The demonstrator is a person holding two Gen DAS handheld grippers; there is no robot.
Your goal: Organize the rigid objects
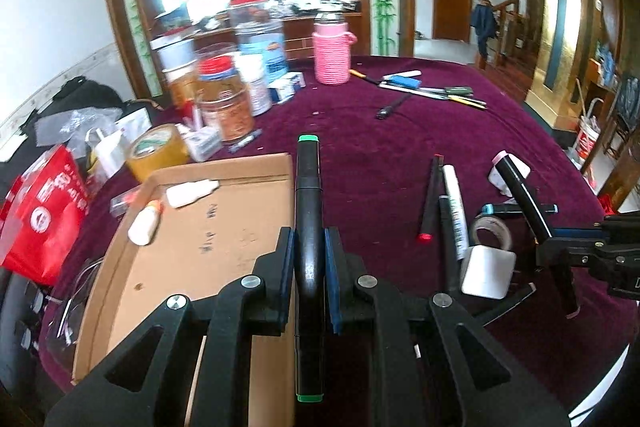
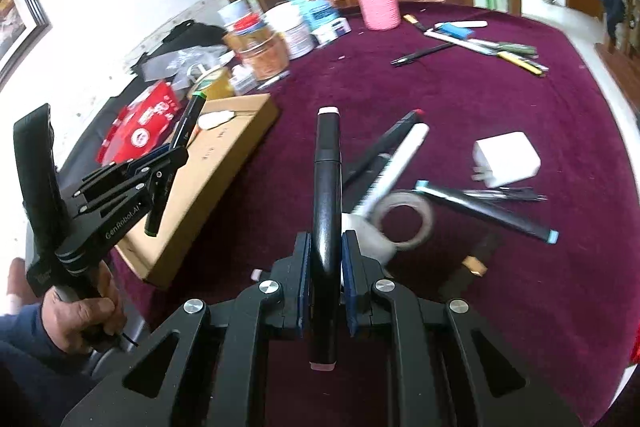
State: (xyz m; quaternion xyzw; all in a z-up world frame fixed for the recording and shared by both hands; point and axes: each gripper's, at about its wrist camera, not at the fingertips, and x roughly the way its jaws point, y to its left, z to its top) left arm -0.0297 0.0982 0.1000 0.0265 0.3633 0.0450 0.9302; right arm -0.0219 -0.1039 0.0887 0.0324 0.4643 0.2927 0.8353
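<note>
- I see open cloth across the middle of the maroon table (image 1: 360, 131); a gripper can pass there freely.
- The cardboard tray (image 1: 208, 227) is mostly bare inside; only two white bottles (image 1: 168, 211) lie at its far left corner.
- Jars (image 1: 224, 99), a tape roll (image 1: 158, 151) and a red bag (image 1: 44, 211) crowd the tray's far and left sides.
- To the right, loose markers (image 2: 484, 207), a masking-tape ring (image 2: 406, 219) and a white charger (image 2: 506, 159) lie close together, blocking a low pass.
- A pink jug (image 1: 332, 55) and scattered pens (image 1: 432, 91) occupy the far edge.
</note>
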